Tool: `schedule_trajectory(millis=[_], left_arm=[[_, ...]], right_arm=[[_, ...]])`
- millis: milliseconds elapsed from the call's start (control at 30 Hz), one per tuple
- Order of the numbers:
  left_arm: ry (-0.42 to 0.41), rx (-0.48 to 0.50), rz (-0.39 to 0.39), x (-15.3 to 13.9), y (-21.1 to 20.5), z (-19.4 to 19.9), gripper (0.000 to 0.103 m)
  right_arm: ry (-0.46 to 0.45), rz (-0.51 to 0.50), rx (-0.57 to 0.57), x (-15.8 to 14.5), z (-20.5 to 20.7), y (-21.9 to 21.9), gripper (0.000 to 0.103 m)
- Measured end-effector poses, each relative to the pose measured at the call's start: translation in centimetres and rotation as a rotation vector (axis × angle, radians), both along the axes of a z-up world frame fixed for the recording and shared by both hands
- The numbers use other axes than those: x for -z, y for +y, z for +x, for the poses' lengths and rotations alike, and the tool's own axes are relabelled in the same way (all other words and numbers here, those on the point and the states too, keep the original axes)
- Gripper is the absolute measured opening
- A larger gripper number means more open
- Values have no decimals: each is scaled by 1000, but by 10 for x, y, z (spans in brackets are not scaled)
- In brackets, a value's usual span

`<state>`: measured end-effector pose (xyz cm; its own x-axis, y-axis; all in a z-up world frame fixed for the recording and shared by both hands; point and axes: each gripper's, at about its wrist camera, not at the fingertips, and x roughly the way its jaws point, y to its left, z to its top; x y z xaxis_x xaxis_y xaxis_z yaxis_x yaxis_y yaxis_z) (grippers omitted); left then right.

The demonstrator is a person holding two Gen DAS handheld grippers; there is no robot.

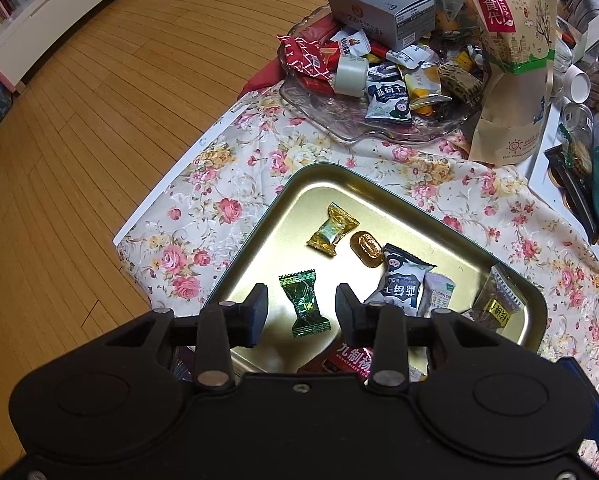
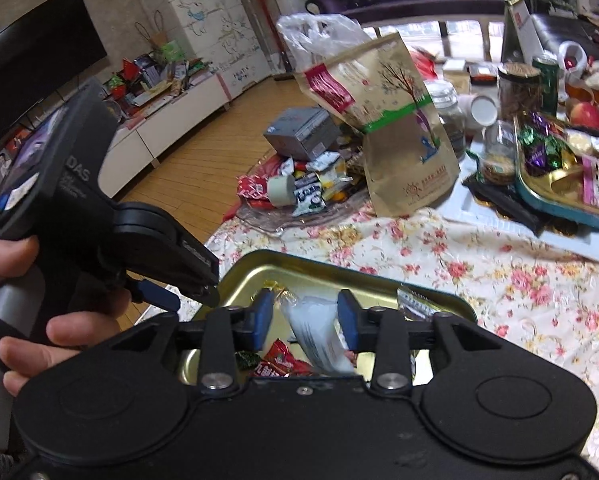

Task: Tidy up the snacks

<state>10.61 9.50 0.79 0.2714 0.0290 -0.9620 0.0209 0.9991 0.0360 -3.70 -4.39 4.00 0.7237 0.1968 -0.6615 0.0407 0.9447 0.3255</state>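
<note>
My right jaws (image 2: 305,322) stand apart over the gold tin tray (image 2: 439,294); a white packet (image 2: 319,338), blurred, is between them and seems to touch neither pad, so I judge it is dropping into the tray where the sorted snacks are gathered. My left jaws (image 1: 301,308) are also open, pointing steeply down, with a green wrapped candy (image 1: 304,304) lying flat on the tray floor between them, not pressed. At one o'clock from it lie a gold candy (image 1: 332,230) and a blueberry packet (image 1: 401,280). Farther, at twelve o'clock on the flowered bench, the glass dish (image 1: 339,120) holds the unsorted heap.
</note>
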Motion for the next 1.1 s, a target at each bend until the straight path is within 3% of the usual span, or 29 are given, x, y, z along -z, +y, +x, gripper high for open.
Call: schedule_trajectory(millis=[133,567,1100], left_arm=[[-2,3,0,-1,0,-1,47],[-22,63,36,1,-15,-10,47],[-65,153,84,3,-35,-28,47]], right_arm=[[8,-3,14,0,1,-2,46],[136,-33,84,19,0,-14,46],[230,-65,130,32,-2,-26,46]])
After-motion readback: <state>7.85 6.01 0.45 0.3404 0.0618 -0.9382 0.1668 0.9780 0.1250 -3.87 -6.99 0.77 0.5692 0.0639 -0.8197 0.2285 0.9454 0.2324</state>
